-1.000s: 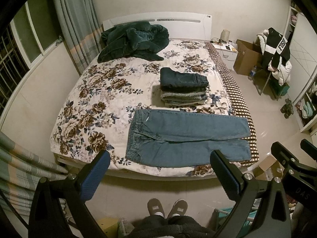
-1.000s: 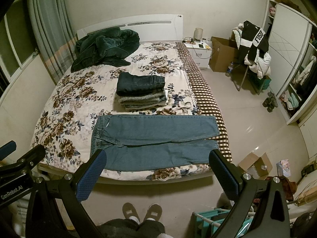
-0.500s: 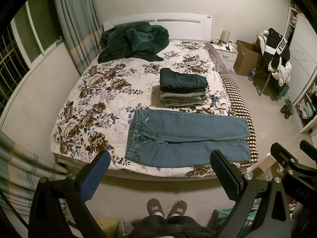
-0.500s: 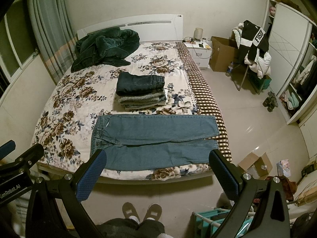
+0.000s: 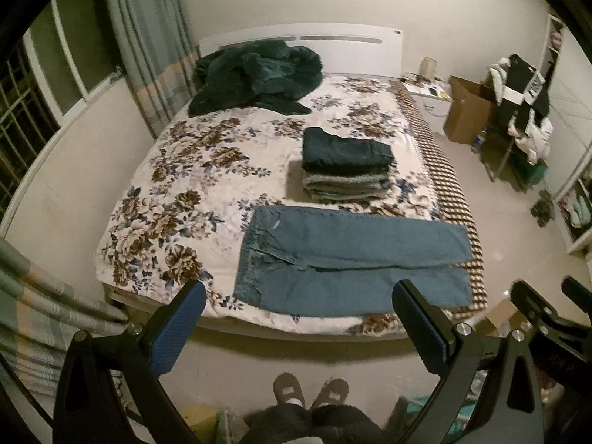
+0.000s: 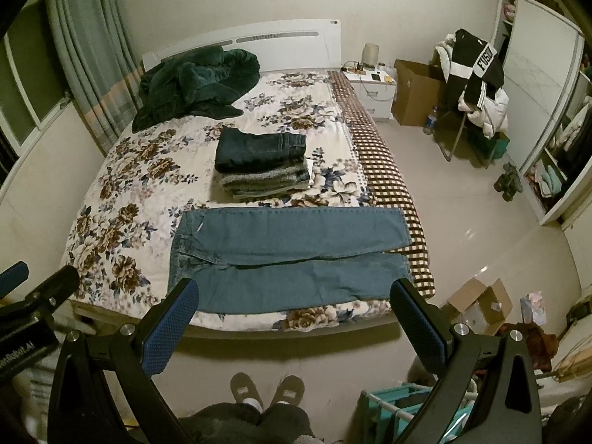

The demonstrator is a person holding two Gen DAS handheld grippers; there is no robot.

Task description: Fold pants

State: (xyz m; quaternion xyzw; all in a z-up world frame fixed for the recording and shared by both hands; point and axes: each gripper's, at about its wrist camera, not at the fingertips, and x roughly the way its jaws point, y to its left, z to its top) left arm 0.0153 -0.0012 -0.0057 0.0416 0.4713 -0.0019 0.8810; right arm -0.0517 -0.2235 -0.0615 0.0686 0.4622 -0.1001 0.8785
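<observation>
Bed (image 5: 192, 185): floral cover serves as folding surface.
Jeans (image 5: 351, 259): spread flat near the edge, within reach.
Left gripper (image 5: 298, 318): released, empty.
Right gripper (image 6: 294, 316): released, empty.

Pretty ordinary bedroom: plain off-white walls, a pale tiled floor (image 6: 462, 199) catching glare, and dim yellowish light. A bed (image 5: 207, 170) with a floral cover and white headboard (image 6: 259, 37) fills the middle, with a curtained window (image 5: 66, 70) to its left. To its right stand a white nightstand (image 6: 373, 92), a cardboard box (image 6: 414, 92) and a white wardrobe (image 6: 536, 74).
</observation>
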